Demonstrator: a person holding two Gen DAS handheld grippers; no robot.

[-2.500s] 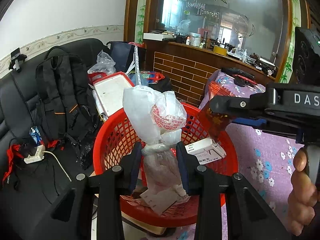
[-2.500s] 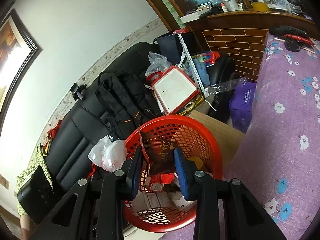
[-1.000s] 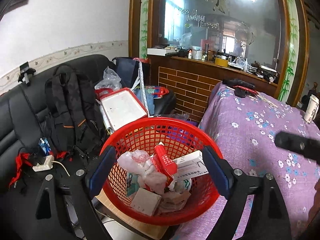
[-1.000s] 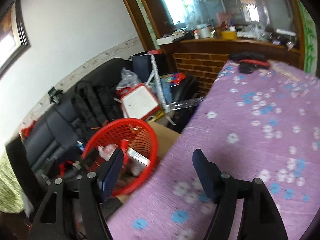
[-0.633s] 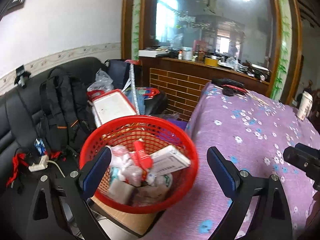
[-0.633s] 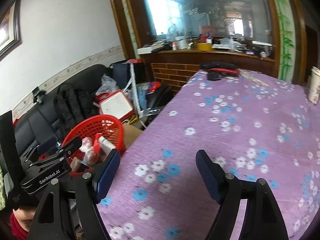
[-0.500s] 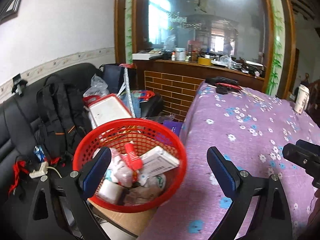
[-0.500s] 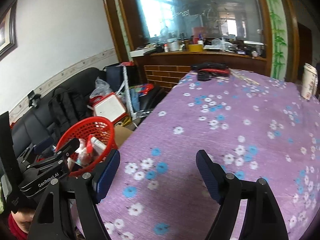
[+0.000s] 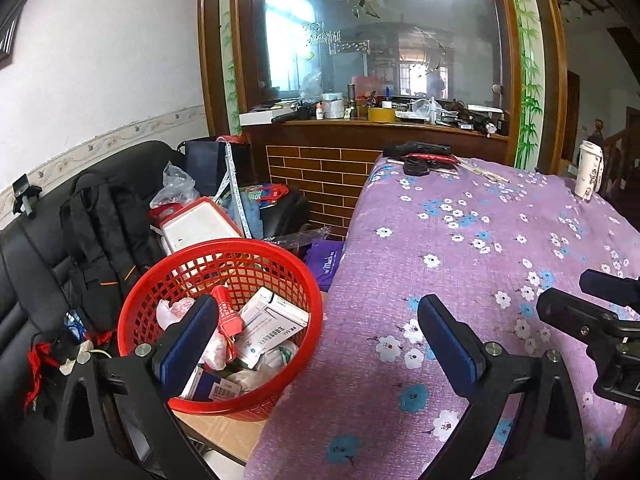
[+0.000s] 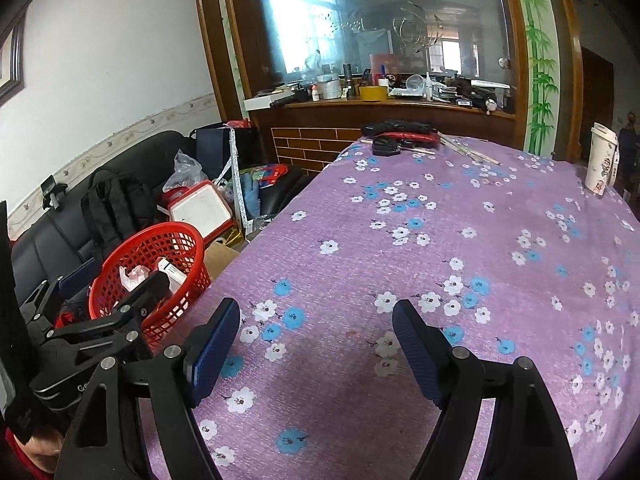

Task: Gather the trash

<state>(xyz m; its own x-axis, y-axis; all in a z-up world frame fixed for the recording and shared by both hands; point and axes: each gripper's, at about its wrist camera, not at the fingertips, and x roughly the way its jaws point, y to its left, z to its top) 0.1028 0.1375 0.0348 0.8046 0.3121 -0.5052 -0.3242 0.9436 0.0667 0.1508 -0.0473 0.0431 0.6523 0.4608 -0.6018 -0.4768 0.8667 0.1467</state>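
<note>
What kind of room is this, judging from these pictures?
Probably a lived-in home living or dining room: a black sofa piled with bags, a table under a purple flowered cloth, and a cluttered wooden counter.

A red plastic mesh basket [image 9: 224, 256] is sitting upright on a brown cardboard surface just beside the left edge of the purple flowered cover. Trash is filling it partway. A white carton with printed lines [image 9: 266, 326] is leaning tilted near the middle, one corner pointing up. A red wrapper [image 9: 226, 312] is standing at a slant just left of the carton, touching it. Crumpled clear and white plastic bags [image 9: 170, 310] are lying against the left wall. A small white piece bearing a barcode [image 9: 224, 390] is lying low at the front. In the right wrist view, the basket [image 10: 160, 248] is showing its rim and the carton's top [image 10: 170, 272].
</note>
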